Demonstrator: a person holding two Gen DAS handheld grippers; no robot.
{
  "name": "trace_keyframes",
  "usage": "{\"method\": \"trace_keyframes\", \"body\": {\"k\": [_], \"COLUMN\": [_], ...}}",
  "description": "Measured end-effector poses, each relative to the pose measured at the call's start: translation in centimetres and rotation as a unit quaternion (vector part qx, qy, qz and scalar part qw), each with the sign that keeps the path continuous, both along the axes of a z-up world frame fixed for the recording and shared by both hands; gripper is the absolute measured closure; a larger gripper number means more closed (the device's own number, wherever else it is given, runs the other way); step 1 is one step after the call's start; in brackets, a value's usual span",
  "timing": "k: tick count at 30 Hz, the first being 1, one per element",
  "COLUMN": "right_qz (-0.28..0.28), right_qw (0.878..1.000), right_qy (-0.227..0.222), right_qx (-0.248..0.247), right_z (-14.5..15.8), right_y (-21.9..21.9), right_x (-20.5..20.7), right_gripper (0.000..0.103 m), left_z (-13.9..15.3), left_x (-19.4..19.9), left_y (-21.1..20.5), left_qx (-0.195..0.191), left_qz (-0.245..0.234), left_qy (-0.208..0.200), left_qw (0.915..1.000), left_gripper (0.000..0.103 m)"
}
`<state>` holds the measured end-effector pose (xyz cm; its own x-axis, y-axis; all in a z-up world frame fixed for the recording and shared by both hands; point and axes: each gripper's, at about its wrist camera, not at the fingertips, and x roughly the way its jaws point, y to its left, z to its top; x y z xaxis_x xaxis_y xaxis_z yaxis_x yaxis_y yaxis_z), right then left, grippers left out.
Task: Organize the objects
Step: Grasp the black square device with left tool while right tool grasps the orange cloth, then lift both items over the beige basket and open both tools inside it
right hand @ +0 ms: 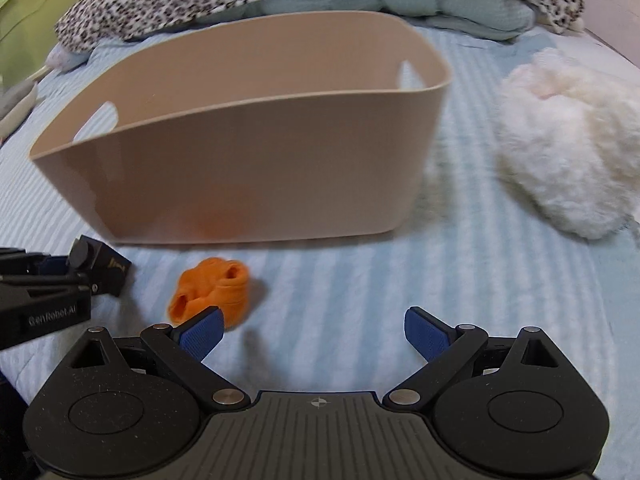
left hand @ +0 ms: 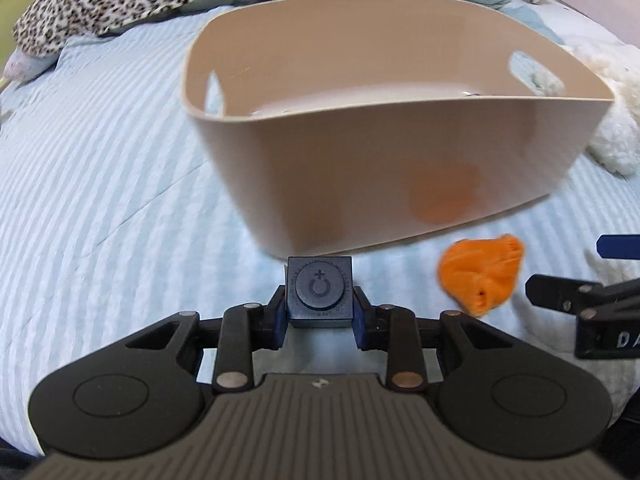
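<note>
A dark cube (left hand: 319,292), pinched aloft, and a crumpled orange sock (left hand: 482,274) front the beige bin (left hand: 360,184).

Both views are bright and evenly lit by soft, diffuse light with no harsh glare. The beige bin (left hand: 400,152) shows a soft sheen and a faint orange reflection of the orange cloth (left hand: 482,274) low on its near wall. Shadows are faint; a small grey one lies at 6 o'clock from the cloth in the right wrist view. Fisheye distortion bends the striped bedspread (right hand: 400,280) towards the edges, and corners darken. The white fluffy item (right hand: 568,148) at 2 o'clock looks motion-blurred.
</note>
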<state>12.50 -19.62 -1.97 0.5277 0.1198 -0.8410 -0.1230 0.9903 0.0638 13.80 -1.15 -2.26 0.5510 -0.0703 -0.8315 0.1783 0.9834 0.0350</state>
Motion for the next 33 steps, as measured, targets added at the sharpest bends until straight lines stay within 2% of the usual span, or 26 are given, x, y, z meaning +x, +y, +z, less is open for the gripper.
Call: {"method": "trace_keyframes", "body": {"k": [7, 13, 17, 18, 21, 24, 33], "right_qz": [0.019, 0.046, 0.059, 0.061, 0.083, 0.09, 0.06], "right_qw": [1.0, 0.998, 0.998, 0.998, 0.996, 0.995, 0.997], "right_qy": [-0.013, -0.03, -0.03, -0.032, -0.036, -0.036, -0.05], "right_qx": [-0.004, -0.002, 0.003, 0.005, 0.007, 0.007, 0.029], "right_z": [-1.2, -1.8, -2.3, -2.2, -2.0, -1.4, 0.8], "right_y": [2.2, 3.6, 4.1, 4.2, 4.6, 4.7, 2.1], "right_x": [0.7, 1.0, 1.1, 1.0, 0.5, -0.2, -2.0], "right_gripper": [0.01, 0.025, 0.051, 0.055, 0.087, 0.094, 0.096], "left_z": [0.0, -0.4, -0.5, -0.5, -0.6, -0.4, 2.1], "left_x": [0.1, 0.5, 0.8, 0.7, 0.5, 0.4, -1.7], "left_y": [0.9, 1.2, 1.3, 1.3, 1.3, 1.4, 1.7], "left_qx": [-0.006, -0.013, -0.012, -0.011, -0.009, -0.008, -0.013], "left_qz": [-0.002, -0.004, -0.005, -0.005, -0.004, 0.003, 0.0], "left_qy": [0.001, 0.002, 0.001, 0.001, 0.002, 0.003, -0.025], "left_qw": [1.0, 0.9999, 0.9999, 0.9999, 1.0, 1.0, 0.9996], "left_gripper": [0.07, 0.07, 0.07, 0.07, 0.07, 0.07, 0.07]}}
